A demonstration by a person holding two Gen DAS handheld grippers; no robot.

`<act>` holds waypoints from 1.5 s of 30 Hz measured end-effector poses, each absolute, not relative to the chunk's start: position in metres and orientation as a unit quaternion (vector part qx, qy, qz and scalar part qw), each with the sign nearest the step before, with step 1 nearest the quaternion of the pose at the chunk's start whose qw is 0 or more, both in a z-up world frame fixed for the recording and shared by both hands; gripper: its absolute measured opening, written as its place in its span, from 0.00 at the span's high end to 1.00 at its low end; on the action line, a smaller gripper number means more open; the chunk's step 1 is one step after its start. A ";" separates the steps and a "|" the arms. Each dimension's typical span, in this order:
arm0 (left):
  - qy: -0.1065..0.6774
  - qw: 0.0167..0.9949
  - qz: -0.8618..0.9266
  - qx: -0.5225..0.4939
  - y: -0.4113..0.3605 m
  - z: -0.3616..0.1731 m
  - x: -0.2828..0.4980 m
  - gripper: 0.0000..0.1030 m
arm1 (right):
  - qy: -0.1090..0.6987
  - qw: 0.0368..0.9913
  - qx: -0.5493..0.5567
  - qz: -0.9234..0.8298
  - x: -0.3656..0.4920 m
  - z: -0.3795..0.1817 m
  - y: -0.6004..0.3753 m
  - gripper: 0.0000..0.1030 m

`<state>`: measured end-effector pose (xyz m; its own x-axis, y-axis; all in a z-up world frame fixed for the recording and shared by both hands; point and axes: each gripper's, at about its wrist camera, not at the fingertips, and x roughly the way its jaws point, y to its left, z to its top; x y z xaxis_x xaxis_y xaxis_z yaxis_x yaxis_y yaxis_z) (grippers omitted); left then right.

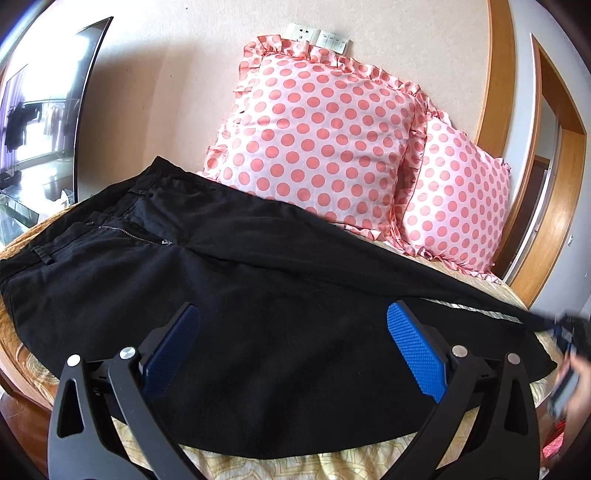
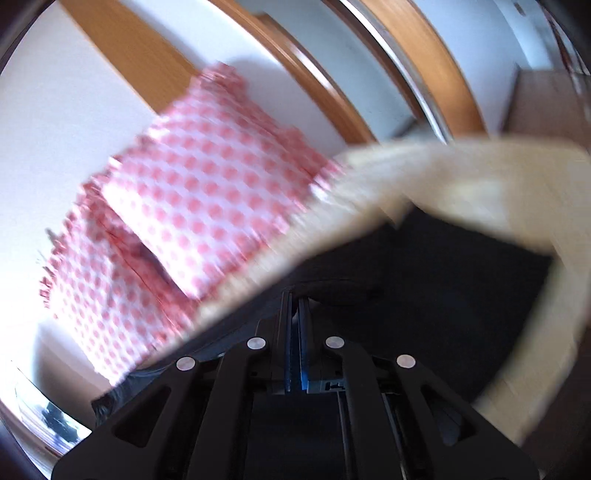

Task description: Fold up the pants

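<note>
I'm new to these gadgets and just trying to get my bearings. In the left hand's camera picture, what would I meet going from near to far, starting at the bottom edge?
Left gripper with its blue pads held wide apart → black pants spread on the bed → pink polka-dot pillows → wall sockets.

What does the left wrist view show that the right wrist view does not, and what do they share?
Only the left wrist view: the waistband and zipper of the black pants spread flat on the bed, the wall socket, a dark TV screen, and the left tongs open above the fabric.

Only the right wrist view: the right tongs shut, apparently on the pants' black cloth, though blur hides the contact.

Both: the pants, the pink dotted pillows, the yellowish bed cover and the wooden door frame.
</note>
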<state>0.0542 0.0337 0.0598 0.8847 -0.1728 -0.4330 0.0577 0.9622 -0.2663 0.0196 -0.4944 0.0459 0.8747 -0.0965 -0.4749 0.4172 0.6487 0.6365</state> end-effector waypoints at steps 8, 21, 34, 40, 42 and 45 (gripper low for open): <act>0.231 0.962 -0.066 -0.127 0.030 0.061 0.048 0.02 | 0.252 0.830 0.481 -0.131 0.015 0.017 -0.506 0.88; 0.243 0.958 -0.056 -0.144 0.038 0.056 0.056 0.02 | 0.236 0.821 0.499 -0.147 0.035 0.010 -0.516 0.73; 0.271 0.954 -0.068 -0.106 0.037 0.057 0.068 0.02 | 0.131 0.864 0.455 -0.171 -0.008 0.040 -0.550 0.98; 0.259 0.956 -0.072 -0.120 0.056 0.080 0.092 0.02 | 0.178 0.840 0.473 -0.197 -0.018 0.000 -0.558 0.98; 0.256 0.957 -0.055 -0.127 0.069 0.092 0.112 0.02 | 0.181 0.846 0.461 -0.199 -0.015 -0.001 -0.556 0.98; 0.262 0.950 -0.041 -0.167 0.097 0.108 0.153 0.02 | 0.190 0.857 0.435 -0.202 -0.011 0.000 -0.553 0.98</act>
<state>0.1533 0.0971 0.1077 0.8597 -0.1659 -0.4831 -0.0089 0.9408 -0.3389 -0.0107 -0.5525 0.0003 0.8464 -0.1810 -0.5008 0.5112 0.5394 0.6691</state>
